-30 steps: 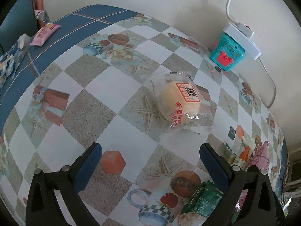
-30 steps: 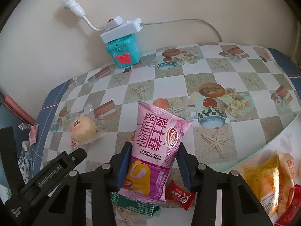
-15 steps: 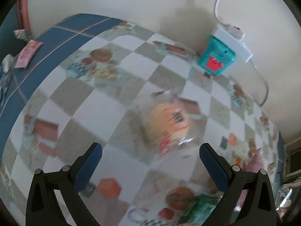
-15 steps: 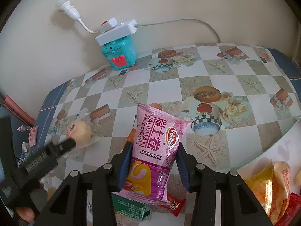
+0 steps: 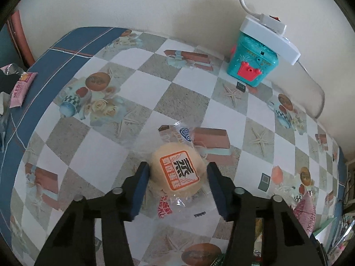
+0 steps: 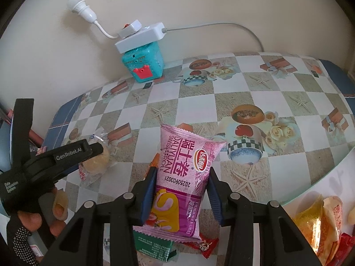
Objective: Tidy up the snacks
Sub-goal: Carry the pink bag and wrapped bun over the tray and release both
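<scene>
Meanwhile, pink Swiss roll packet in right tongs, upright.

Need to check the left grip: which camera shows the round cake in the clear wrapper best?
Left wrist view: the cake sits centred between the left gripper's fingers, label readable. In the right wrist view the cake is small at the left edge, partly hidden behind the gripper.

The left gripper has been brought forward and narrowed from wide open, so that its blue pads now flank the wrapped round cake, which sits lower in the left wrist frame than before. In the right wrist view, the left gripper has been raised from the lower left to the cake.
</scene>
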`<action>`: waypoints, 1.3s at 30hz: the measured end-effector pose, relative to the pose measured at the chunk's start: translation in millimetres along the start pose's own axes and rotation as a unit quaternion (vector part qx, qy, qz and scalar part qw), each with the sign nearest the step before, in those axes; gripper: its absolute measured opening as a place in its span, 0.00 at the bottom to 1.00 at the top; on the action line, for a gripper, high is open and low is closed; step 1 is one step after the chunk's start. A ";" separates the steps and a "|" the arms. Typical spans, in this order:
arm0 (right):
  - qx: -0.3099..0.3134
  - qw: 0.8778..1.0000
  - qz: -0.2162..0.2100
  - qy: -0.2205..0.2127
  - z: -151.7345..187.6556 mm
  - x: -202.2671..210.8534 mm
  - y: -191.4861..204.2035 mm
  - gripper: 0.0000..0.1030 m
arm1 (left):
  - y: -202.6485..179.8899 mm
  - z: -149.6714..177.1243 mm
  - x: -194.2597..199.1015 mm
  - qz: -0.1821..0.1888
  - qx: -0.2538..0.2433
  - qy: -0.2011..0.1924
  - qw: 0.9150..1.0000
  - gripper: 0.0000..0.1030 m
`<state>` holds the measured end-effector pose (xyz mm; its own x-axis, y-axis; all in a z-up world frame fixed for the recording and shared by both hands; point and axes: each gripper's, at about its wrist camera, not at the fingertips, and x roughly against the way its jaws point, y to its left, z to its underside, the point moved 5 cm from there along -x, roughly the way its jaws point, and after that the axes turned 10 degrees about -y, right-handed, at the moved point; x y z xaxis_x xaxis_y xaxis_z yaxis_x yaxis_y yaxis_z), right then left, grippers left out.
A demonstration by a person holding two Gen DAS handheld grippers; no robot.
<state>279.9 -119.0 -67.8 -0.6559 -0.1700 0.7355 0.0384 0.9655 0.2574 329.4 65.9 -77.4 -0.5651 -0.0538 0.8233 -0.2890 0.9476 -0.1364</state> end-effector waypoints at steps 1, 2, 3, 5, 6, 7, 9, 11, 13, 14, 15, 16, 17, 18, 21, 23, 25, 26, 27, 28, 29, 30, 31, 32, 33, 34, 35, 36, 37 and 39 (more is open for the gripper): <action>-0.001 1.000 0.000 0.000 0.2 1.1 0.0 0.44 | 0.7 0.5 1.0 0.001 0.003 0.001 1.000 0.49; -0.002 1.000 0.000 0.001 0.4 2.4 -0.2 0.44 | 1.6 1.4 2.8 0.002 0.008 0.002 1.000 0.48; -0.004 1.000 0.000 0.001 0.7 4.3 -0.7 0.44 | 2.3 2.8 6.5 0.004 0.013 0.003 1.000 0.48; -0.008 1.000 -0.001 0.000 1.4 9.5 -1.4 0.44 | 1.4 5.6 14.0 0.006 0.017 -0.001 1.000 0.47; -0.011 1.000 -0.003 -0.001 1.7 13.3 -2.0 0.44 | 0.9 8.0 19.0 0.006 0.019 -0.004 1.000 0.47; -0.014 1.000 -0.004 -0.003 2.1 17.3 -2.5 0.44 | 0.0 10.4 23.9 0.007 0.021 -0.007 1.000 0.47; -0.019 1.000 -0.006 -0.006 2.9 27.4 -3.6 0.44 | -0.6 16.7 35.9 0.011 0.028 -0.012 0.999 0.47; -0.026 1.000 -0.009 -0.010 5.3 39.1 -5.3 0.44 | -1.7 23.2 46.9 0.013 0.033 -0.014 0.999 0.47; -0.029 0.999 -0.010 -0.015 8.5 49.8 -7.2 0.44 | -4.5 30.4 60.8 0.016 0.036 -0.017 0.999 0.47; -0.031 0.999 -0.009 -0.018 10.6 56.8 -8.8 0.44 | -6.5 34.2 68.6 0.019 0.037 -0.020 0.999 0.47; -0.032 0.999 -0.008 -0.020 12.5 61.8 -10.0 0.44 | -7.5 36.2 72.9 0.020 0.038 -0.021 0.999 0.47; -0.035 0.999 -0.008 -0.023 14.5 67.1 -11.8 0.44 | -9.4 40.3 81.2 0.023 0.039 -0.024 0.999 0.47; -0.041 0.999 -0.009 -0.025 17.0 73.7 -14.0 0.44 | -11.2 44.4 89.4 0.027 0.040 -0.028 0.998 0.47; -0.047 0.999 -0.010 -0.027 19.5 79.7 -16.1 0.44 | -11.9 47.4 94.3 0.029 0.040 -0.030 0.998 0.47; -0.054 0.998 -0.004 -0.034 24.7 95.4 -22.6 0.44 | -15.9 59.3 113.0 0.033 0.044 -0.036 0.998 0.47; -0.060 0.998 0.001 -0.037 28.8 106.3 -28.0 0.44 | -19.0 68.4 126.1 0.035 0.044 -0.041 0.998 0.47; -0.067 0.997 0.005 -0.037 33.0 115.4 -33.3 0.44 | -21.1 75.5 134.2 0.038 0.047 -0.042 0.997 0.47; -0.071 0.997 0.007 -0.041 35.4 120.9 -36.6 0.44 | -22.9 79.4 138.9 0.039 0.047 -0.043 0.997 0.47; -0.076 0.996 0.008 -0.043 37.4 125.6 -40.3 0.44 | -24.7 82.6 143.4 0.040 0.045 -0.046 0.997 0.47; -0.081 0.996 0.009 -0.045 39.0 129.7 -43.5 0.44 | -26.5 84.9 146.9 0.041 0.042 -0.049 0.997 0.47; -0.087 0.995 0.009 -0.048 40.6 134.3 -47.4 0.44 | -28.6 87.3 150.2 0.042 0.038 -0.052 0.997 0.47; -0.090 0.995 0.011 -0.050 41.7 137.8 -50.4 0.44 | -31.6 90.0 153.7 0.043 0.035 -0.055 0.997 0.47; -0.092 0.994 0.013 -0.053 42.8 141.0 -53.4 0.44 | -35.3 92.7 157.0 0.045 0.031 -0.058 0.997 0.47; -0.093 0.994 0.016 -0.059 43.5 145.2 -57.4 0.44 | -38.2 94.4 159.3 0.047 0.027 -0.060 0.997 0.47; -0.094 0.993 0.019 -0.062 43.7 148.1 -60.3 0.44 | -43.1 96.8 161.8 0.048 0.020 -0.063 0.997 0.47; -0.094 0.993 0.022 -0.065 43.4 150.5 -63.1 0.44 | -47.0 98.2 163.5 0.049 0.014 -0.065 0.997 0.47; -0.094 0.993 0.026 -0.070 42.8 153.3 -67.2 0.44 | -51.0 99.2 164.9 0.050 0.009 -0.067 0.996 0.47; -0.094 0.992 0.029 -0.072 42.1 154.5 -70.4 0.44 | -55.0 100.3 166.2 0.052 0.004 -0.068 0.996 0.47; -0.095 0.992 0.034 -0.075 40.8 155.7 -75.5 0.44 | -58.2 101.1 167.1 0.055 0.000 -0.069 0.996 0.47; -0.098 0.991 0.045 -0.079 38.4 156.9 -84.2 0.44 | -65.9 103.5 168.9 0.062 -0.007 -0.069 0.996 0.47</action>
<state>144.8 -219.4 1.9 -0.7521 -0.0363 0.6581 0.2377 0.9163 0.3222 173.0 -38.3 13.6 -0.6965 0.0221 0.7172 -0.2002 0.9538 -0.2239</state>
